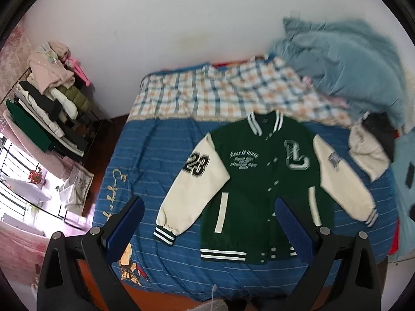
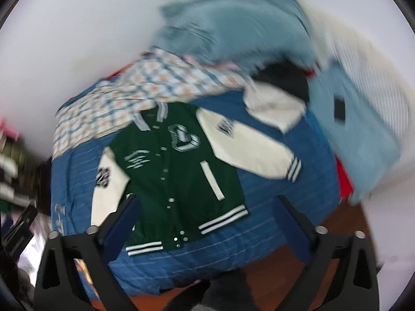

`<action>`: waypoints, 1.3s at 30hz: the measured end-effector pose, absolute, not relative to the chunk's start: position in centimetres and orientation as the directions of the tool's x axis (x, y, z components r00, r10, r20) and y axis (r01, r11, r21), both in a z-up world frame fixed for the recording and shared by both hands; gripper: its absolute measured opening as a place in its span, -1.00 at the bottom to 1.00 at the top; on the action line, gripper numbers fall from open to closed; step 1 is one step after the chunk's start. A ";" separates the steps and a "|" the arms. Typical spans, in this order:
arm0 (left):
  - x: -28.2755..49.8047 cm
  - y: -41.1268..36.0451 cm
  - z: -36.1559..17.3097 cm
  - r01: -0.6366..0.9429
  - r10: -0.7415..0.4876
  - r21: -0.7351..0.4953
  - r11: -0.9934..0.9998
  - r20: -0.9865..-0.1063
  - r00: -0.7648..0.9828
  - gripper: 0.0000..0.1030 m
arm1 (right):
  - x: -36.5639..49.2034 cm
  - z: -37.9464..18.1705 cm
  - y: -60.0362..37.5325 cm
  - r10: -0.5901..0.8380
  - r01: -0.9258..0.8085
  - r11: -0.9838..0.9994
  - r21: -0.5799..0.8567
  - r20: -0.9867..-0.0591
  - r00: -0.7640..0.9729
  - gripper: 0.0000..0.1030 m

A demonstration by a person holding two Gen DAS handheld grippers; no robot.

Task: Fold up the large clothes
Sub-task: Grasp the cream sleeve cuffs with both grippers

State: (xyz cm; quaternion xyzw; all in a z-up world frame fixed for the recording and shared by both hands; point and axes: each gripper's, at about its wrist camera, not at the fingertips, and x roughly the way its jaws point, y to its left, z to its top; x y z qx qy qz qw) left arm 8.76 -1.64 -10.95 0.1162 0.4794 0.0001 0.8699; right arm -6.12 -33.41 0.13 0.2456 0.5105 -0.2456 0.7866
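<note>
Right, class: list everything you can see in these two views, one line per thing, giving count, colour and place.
varsity jacket: one, dark green body with cream sleeves, spread flat, front up, on the bed.
bedspread: one, blue with thin pale stripes, under the jacket.
checked blanket: one, white, orange and blue, beyond the jacket's collar.
light blue bedding: one heap, against the wall.
cream garment: one, beside the jacket's sleeve.
clothes rack: one, loaded with mixed clothes, beside the bed.
left gripper: black with blue pads, open, above the jacket.
right gripper: same colours, open, above the jacket's hem.
</note>
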 end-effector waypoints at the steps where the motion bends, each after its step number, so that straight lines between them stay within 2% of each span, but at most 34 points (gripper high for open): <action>1: 9.1 -1.9 -11.8 0.109 0.121 0.211 0.971 -0.837 0.534 1.00 | -6.5 -2.0 -35.0 -0.113 0.669 0.727 0.155 -0.934 0.340 0.29; 2: 9.8 -2.3 -13.4 0.105 0.135 0.221 0.969 -0.841 0.524 1.00 | -6.8 -4.3 -37.1 -0.096 0.707 0.686 0.171 -0.942 0.321 0.20; 7: 13.8 -4.9 -21.2 0.087 0.205 0.270 0.959 -0.873 0.442 1.00 | -8.7 -16.6 -47.2 -0.047 0.853 0.470 0.225 -0.959 0.279 0.21; 9: 15.6 -6.1 -24.1 0.072 0.244 0.297 0.952 -0.880 0.407 1.00 | -9.0 -22.4 -51.6 -0.006 0.882 0.378 0.282 -0.952 0.307 0.23; 15: 19.7 -8.7 -34.0 0.046 0.314 0.342 0.939 -0.903 0.294 1.00 | -10.3 -38.1 -61.0 0.006 0.939 0.130 0.318 -0.947 0.320 0.28; 21: 22.0 -9.1 -43.6 0.011 0.344 0.350 0.937 -0.926 0.155 1.00 | -9.6 -48.4 -66.3 -0.031 0.928 -0.035 0.370 -0.929 0.369 0.32; 25: 23.4 -10.0 -48.0 0.010 0.327 0.330 0.944 -0.938 0.117 1.00 | -7.6 -48.7 -67.1 -0.119 0.942 -0.024 0.334 -0.937 0.329 0.34; 26: 23.6 -10.1 -48.6 0.014 0.320 0.324 0.946 -0.940 0.117 1.00 | -7.1 -48.7 -67.2 -0.148 0.943 -0.019 0.332 -0.934 0.326 0.19; 27: 23.8 -10.3 -49.3 0.023 0.308 0.313 0.949 -0.943 0.124 1.00 | -6.6 -48.7 -67.4 -0.166 0.938 -0.013 0.347 -0.926 0.340 -0.16; 28: 24.0 -10.7 -49.8 0.037 0.298 0.305 0.952 -0.945 0.132 1.00 | -6.0 -48.7 -67.5 -0.171 0.937 -0.008 0.349 -0.924 0.342 -0.35; 30: 24.2 -11.2 -50.3 0.068 0.292 0.305 0.950 -0.944 0.154 1.00 | -4.5 -48.3 -67.7 -0.200 0.948 0.009 0.318 -0.928 0.313 -0.57; 35: 25.2 -10.8 -49.4 0.069 0.249 0.268 0.961 -0.946 0.209 1.00 | 0.5 -42.6 -66.3 -0.287 0.943 0.110 0.313 -0.899 0.332 -0.65; 39: 26.0 -8.7 -47.9 0.035 0.240 0.256 0.966 -0.939 0.248 1.00 | 6.9 -34.6 -62.7 -0.311 0.875 0.321 0.362 -0.833 0.458 -0.66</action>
